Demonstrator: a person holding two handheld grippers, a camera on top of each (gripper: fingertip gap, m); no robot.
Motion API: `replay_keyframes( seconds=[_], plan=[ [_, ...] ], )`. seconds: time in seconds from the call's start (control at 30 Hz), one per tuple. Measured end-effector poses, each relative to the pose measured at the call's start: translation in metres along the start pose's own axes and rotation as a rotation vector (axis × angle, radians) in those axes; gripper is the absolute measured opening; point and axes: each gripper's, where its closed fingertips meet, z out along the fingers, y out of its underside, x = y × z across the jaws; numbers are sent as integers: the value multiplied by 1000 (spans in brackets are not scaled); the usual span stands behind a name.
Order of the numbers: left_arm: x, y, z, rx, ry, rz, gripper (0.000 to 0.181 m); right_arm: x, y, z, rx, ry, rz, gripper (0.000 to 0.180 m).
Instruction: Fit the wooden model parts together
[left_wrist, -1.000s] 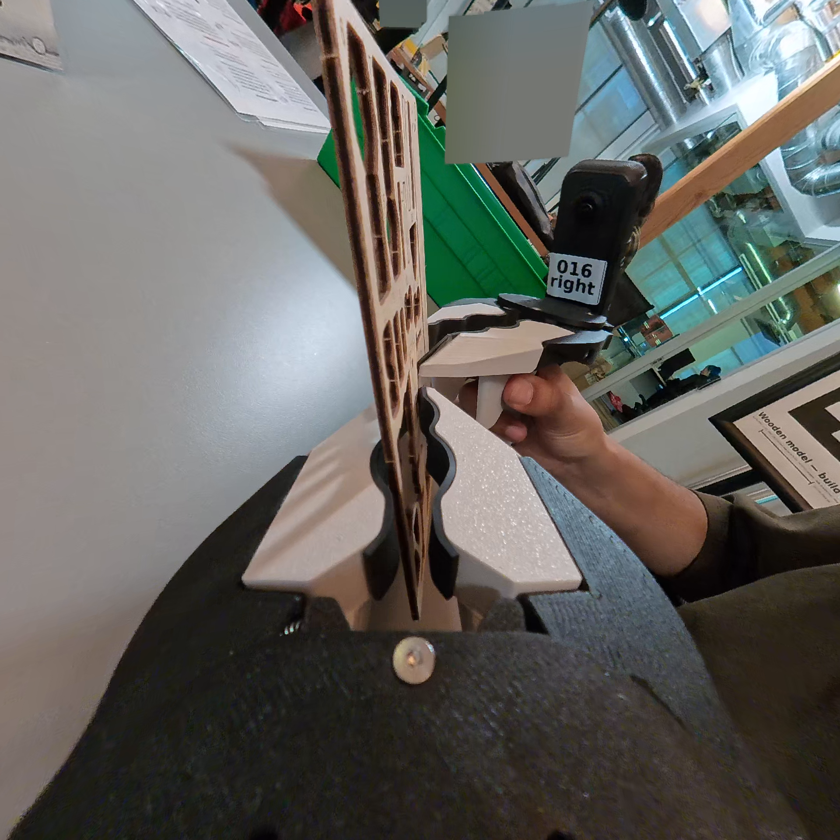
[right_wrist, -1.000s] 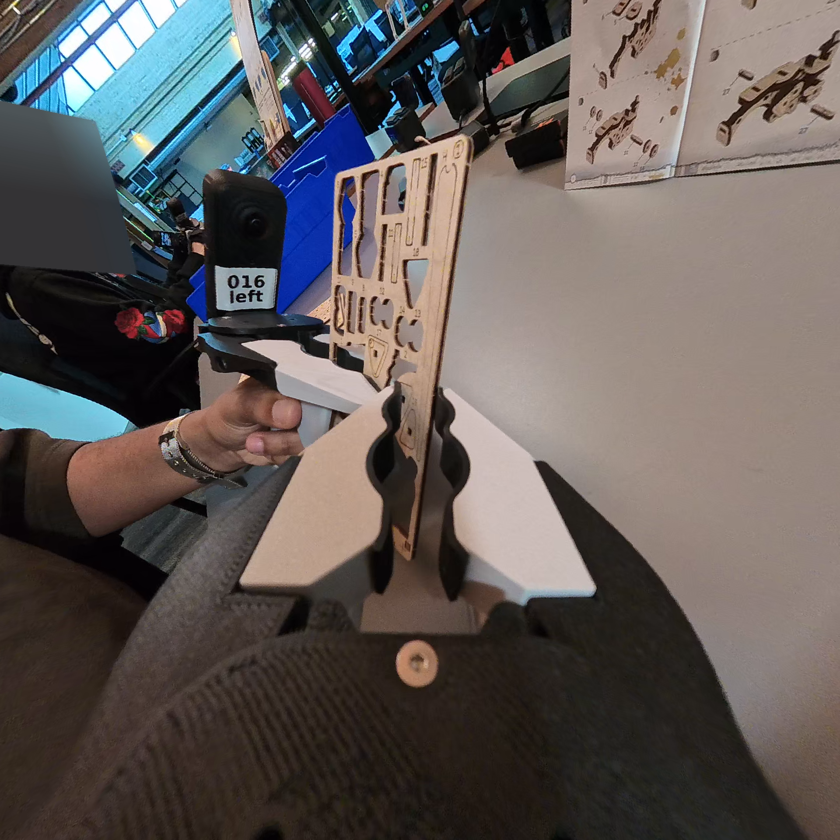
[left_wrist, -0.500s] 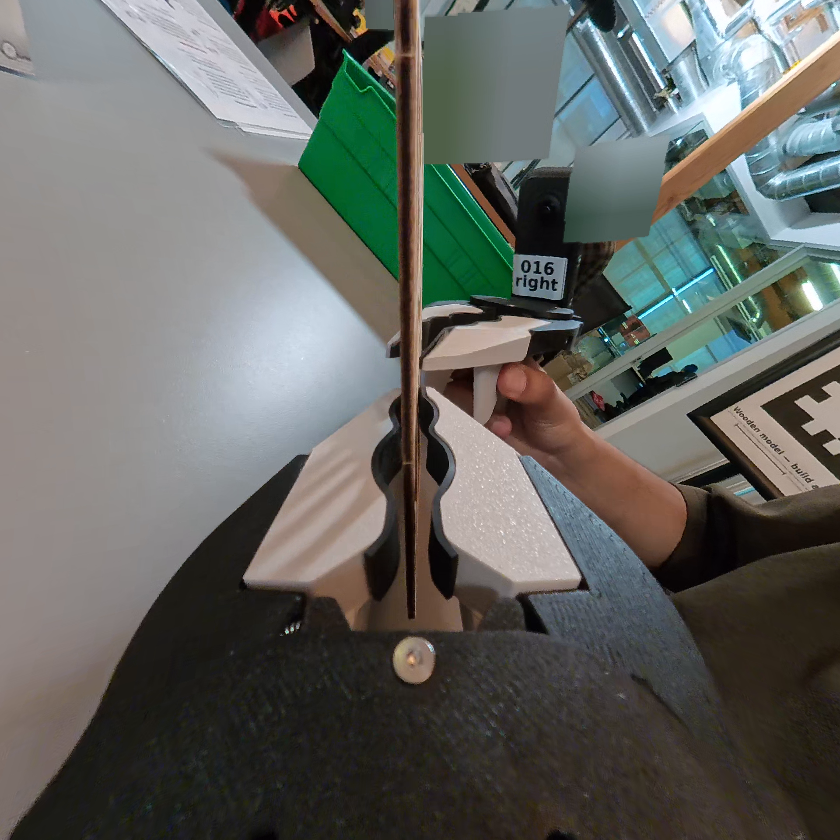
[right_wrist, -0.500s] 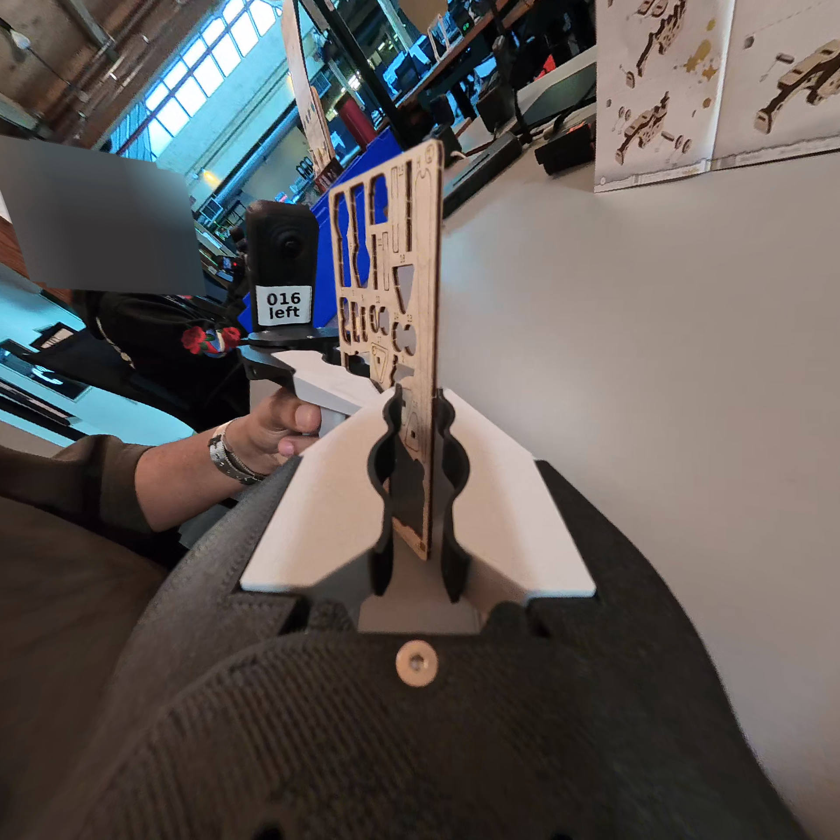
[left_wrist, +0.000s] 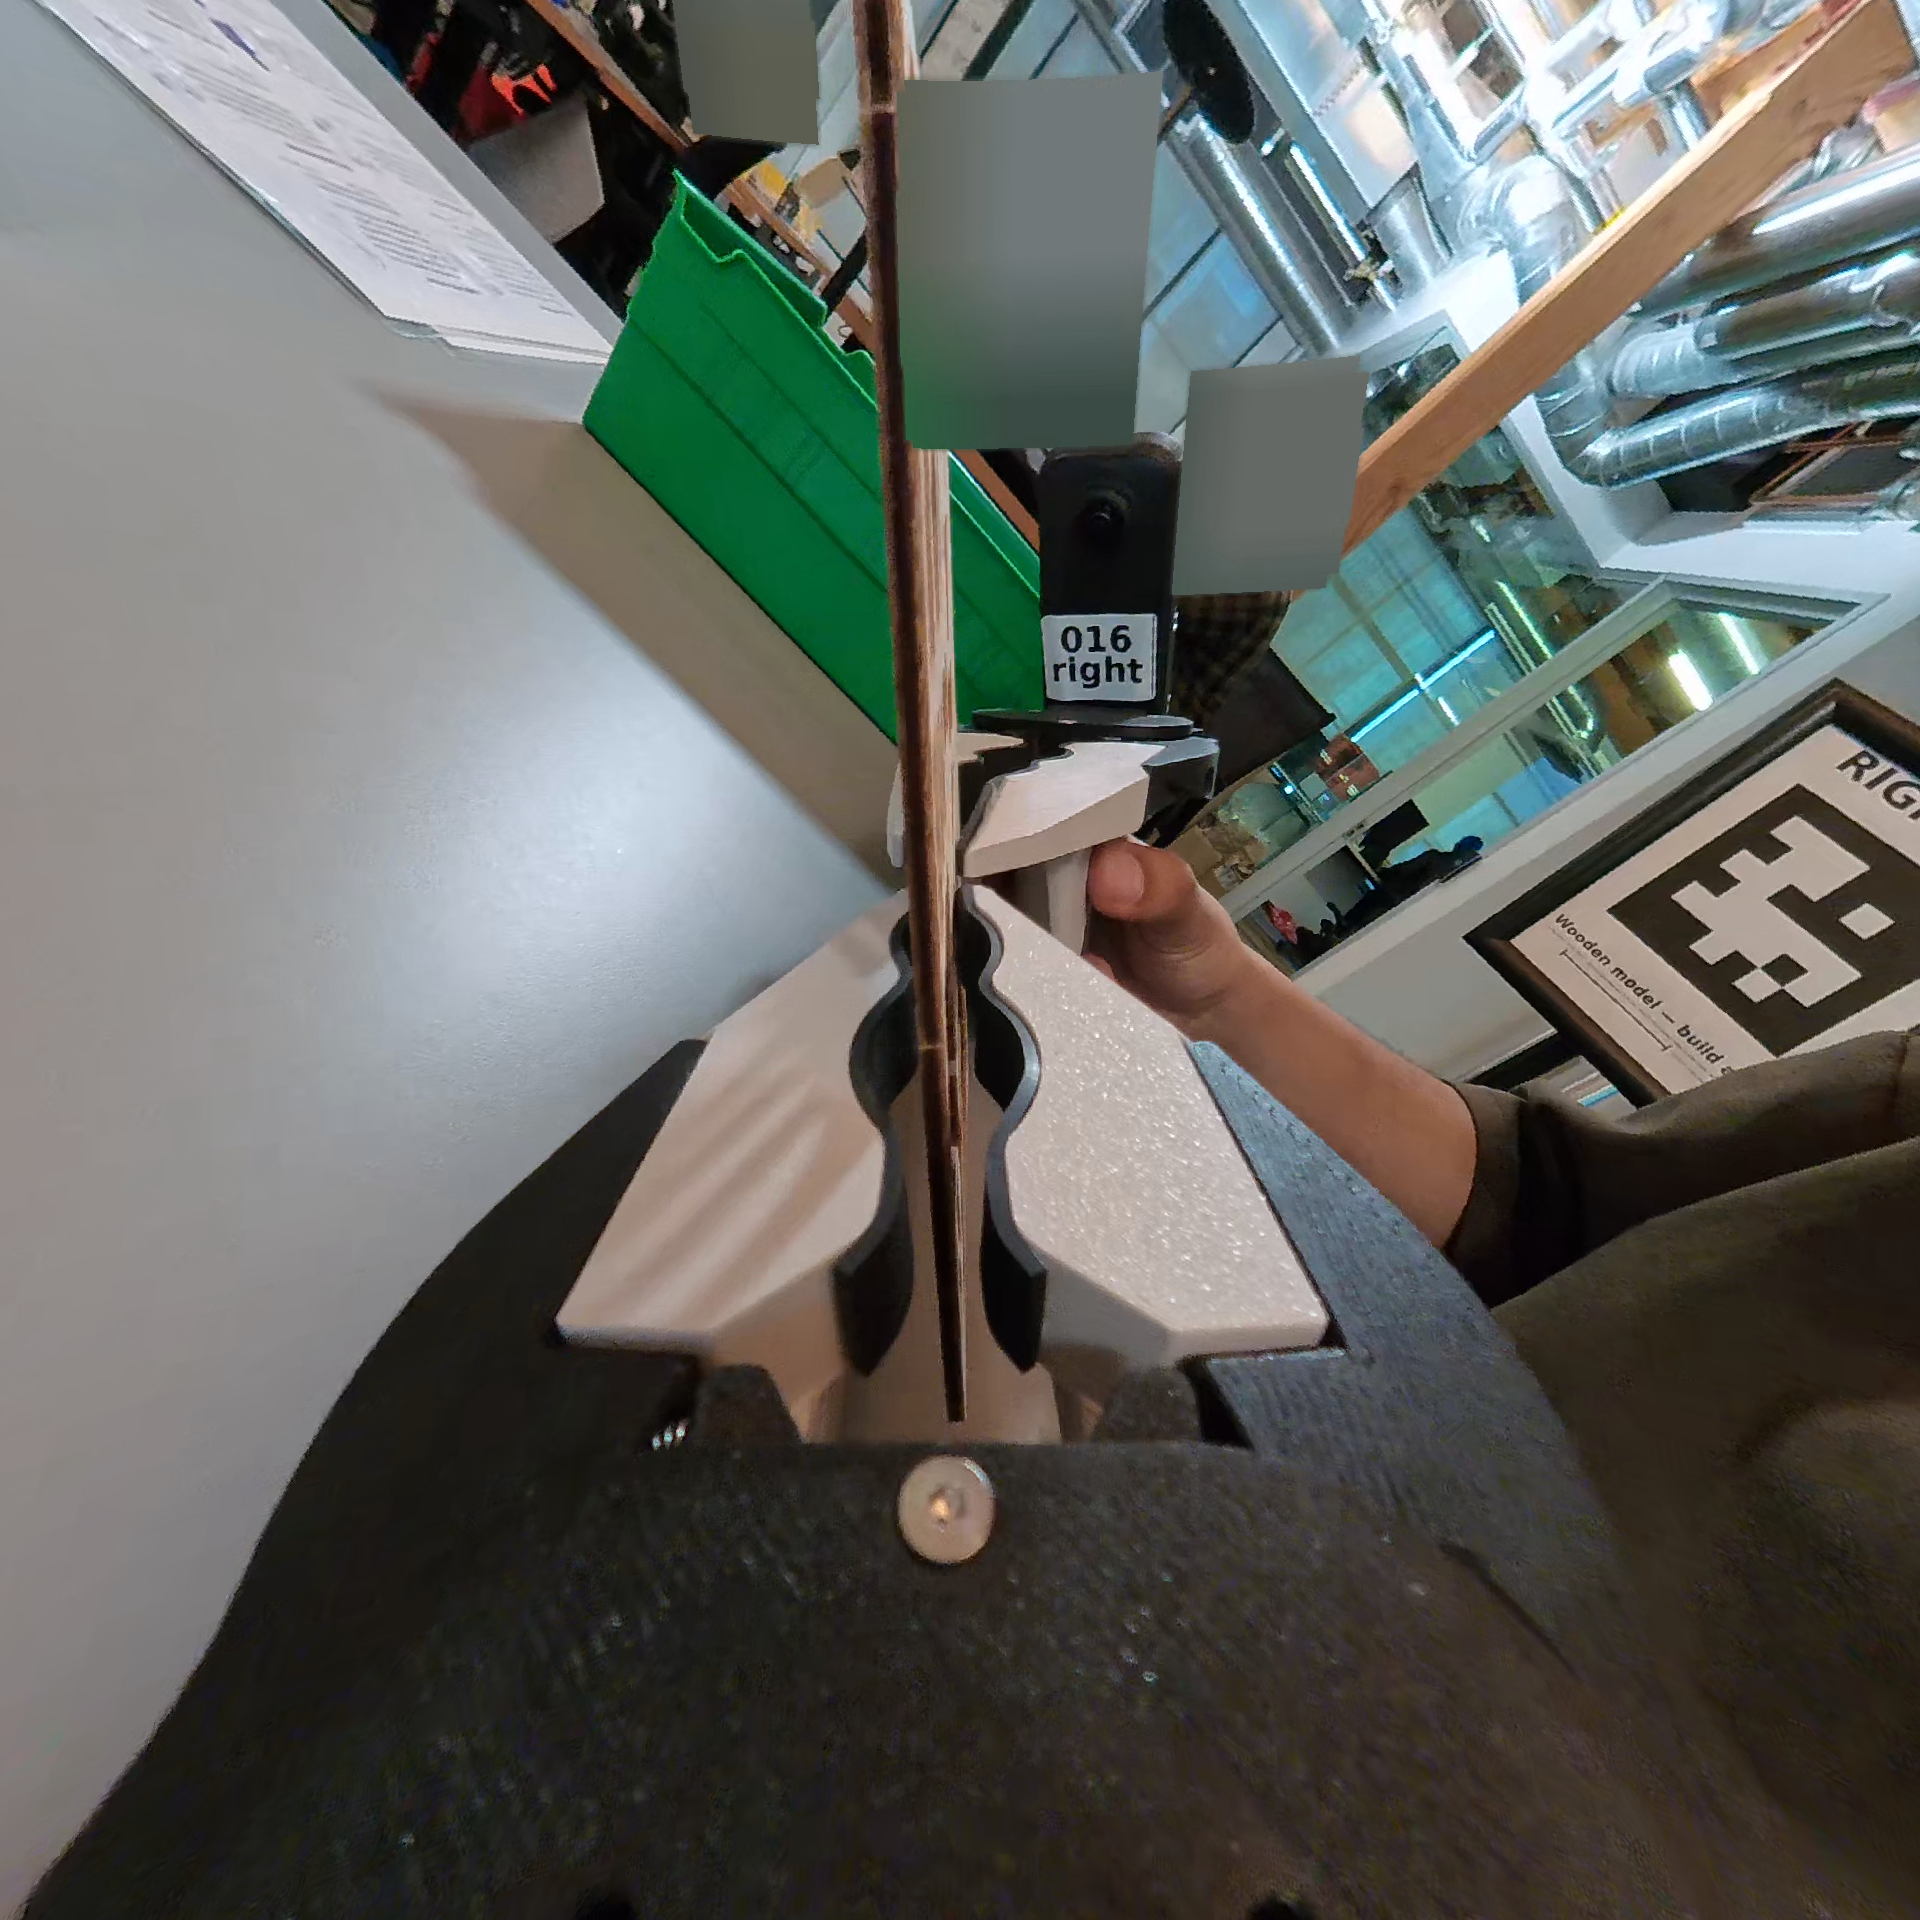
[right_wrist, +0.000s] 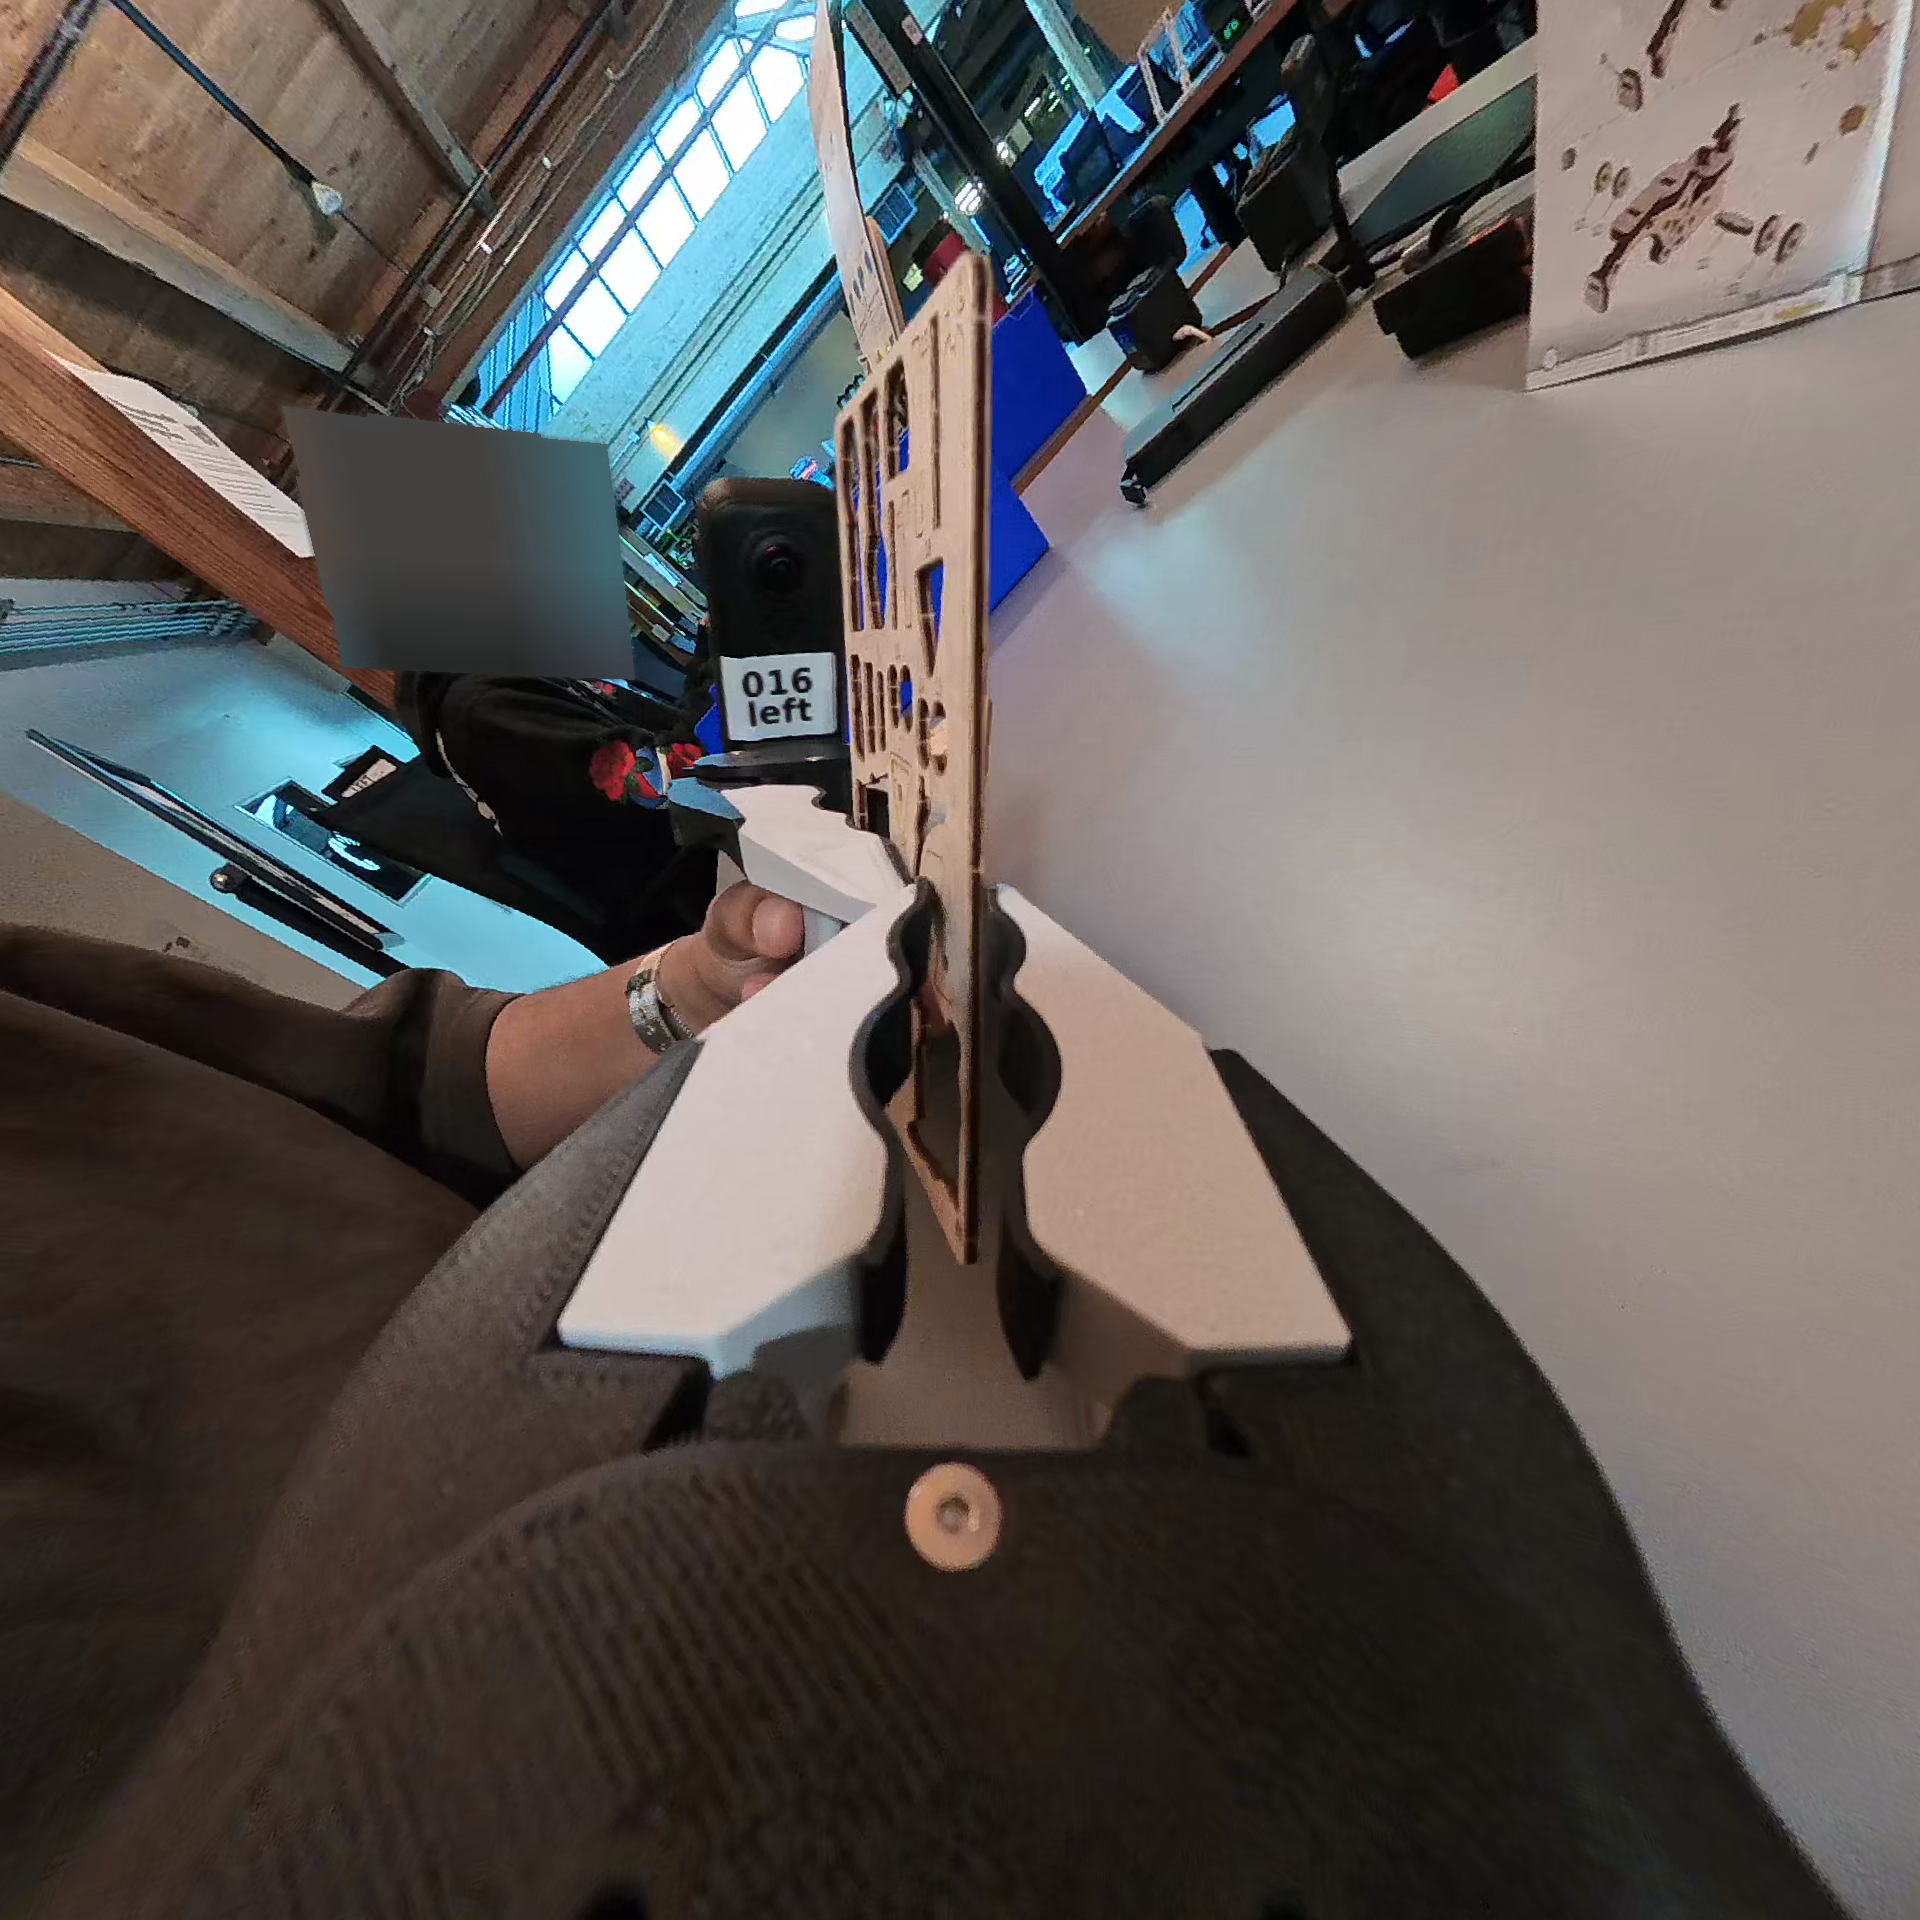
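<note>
A thin laser-cut wooden parts sheet (left_wrist: 916, 520) with several cut-out shapes stands upright above the grey table (left_wrist: 312, 831). My left gripper (left_wrist: 935, 925) is shut on its lower edge, and the sheet shows edge-on in the left wrist view. My right gripper (right_wrist: 951, 904) is shut on the same sheet (right_wrist: 935, 582) from the opposite side, where its face shows at a steep angle. Each gripper shows in the other's view, the right gripper (left_wrist: 930, 821) just beyond my left fingertips and the left gripper (right_wrist: 878, 847) just beyond my right ones. A hand holds each one.
A green bin (left_wrist: 779, 499) and a printed sheet (left_wrist: 312, 177) lie at the table's far side. A framed sign (left_wrist: 1714, 935) stands at the right. The right wrist view shows assembly diagrams (right_wrist: 1704, 177), black devices (right_wrist: 1247, 343) and a blue bin (right_wrist: 1023, 499). Both grippers' tips are close together, under 4 cm apart.
The sheet has turned from showing its face to edge-on in the left wrist view. Both grippers have tilted with it and kept their hold. The right gripper has swung further behind the sheet.
</note>
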Motion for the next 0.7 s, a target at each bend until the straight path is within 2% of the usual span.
replay_keyframes(
  seconds=[0.7],
  plan=[
    [-4,0,0,0,-7,-30,0,1,-1,0,5,3,9,4]
  ],
)
